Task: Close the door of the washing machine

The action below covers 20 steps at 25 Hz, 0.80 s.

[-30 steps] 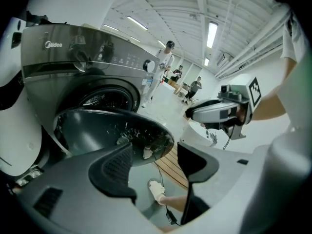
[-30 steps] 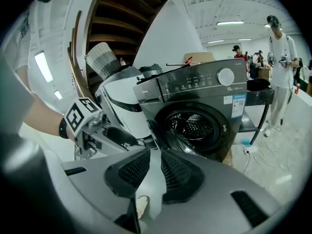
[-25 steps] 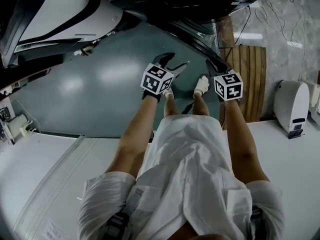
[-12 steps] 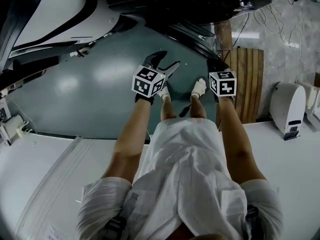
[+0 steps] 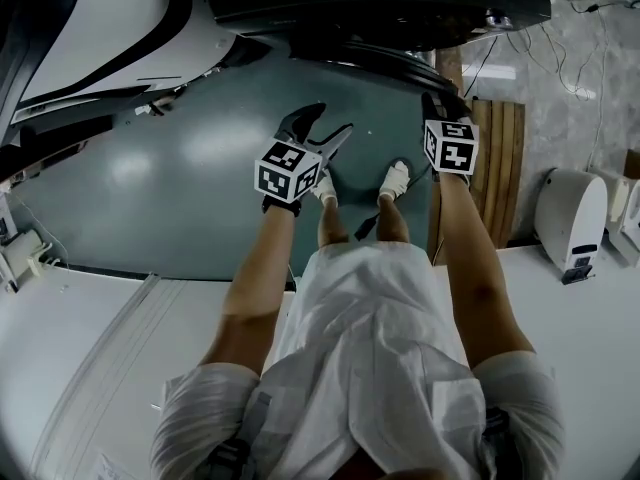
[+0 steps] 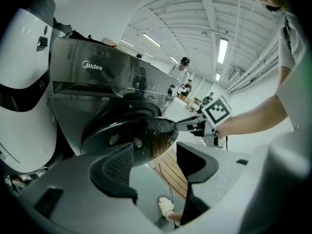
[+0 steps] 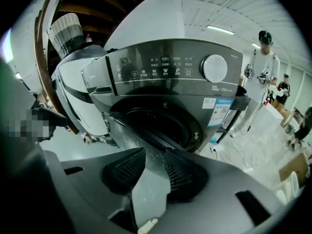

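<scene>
One door [image 7: 148, 189] is straddled by the right hand-held gripper [image 7: 155, 152], jaws just opened; left hand-held gripper [image 6: 155, 147] parted, empty; green floor [image 5: 150, 188] below.

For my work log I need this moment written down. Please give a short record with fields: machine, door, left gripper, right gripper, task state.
machine: dark grey front-loading washing machine
door: round dark glossy door, standing open
left gripper: left gripper open, nothing between its jaws
right gripper: right gripper, jaws have just been opening, the door's rim between them
task state: door not yet closed
</scene>
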Motion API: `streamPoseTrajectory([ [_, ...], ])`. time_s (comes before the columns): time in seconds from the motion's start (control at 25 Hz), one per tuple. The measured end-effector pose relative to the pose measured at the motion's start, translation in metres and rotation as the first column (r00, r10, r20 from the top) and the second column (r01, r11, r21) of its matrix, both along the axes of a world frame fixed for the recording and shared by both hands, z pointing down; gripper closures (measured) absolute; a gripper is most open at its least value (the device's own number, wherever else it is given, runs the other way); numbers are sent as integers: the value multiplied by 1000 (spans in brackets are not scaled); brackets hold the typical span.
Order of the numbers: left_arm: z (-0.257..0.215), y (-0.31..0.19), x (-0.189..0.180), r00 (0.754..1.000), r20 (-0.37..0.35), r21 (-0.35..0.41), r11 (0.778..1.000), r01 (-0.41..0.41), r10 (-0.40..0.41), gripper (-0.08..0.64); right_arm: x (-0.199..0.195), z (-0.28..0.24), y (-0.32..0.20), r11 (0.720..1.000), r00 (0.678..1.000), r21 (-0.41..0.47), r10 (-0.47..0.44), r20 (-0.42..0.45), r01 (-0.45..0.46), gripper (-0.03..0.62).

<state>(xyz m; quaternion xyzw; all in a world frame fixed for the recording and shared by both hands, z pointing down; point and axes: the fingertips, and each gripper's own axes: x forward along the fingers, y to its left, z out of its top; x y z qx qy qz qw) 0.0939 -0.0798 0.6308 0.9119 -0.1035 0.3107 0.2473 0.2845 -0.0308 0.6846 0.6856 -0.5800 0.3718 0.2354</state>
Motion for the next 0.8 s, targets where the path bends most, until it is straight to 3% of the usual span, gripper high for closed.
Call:
streamPoseTrajectory([
  [0.44,-9,-41,-7,994,-31,52,993,104,-102,282,57,-1,-79,998,994,70,10,-111,-3,443],
  [0.6,-5,-54,-12,988,-36,44,987,152,-150,287,58,-1,-82,993,990,120,30,-138,-13,440],
  [0.8,3,-59,-10,986,-30,33,986,162,-162,287,59,0,-86,995,992,104,20,-124,-7,437],
])
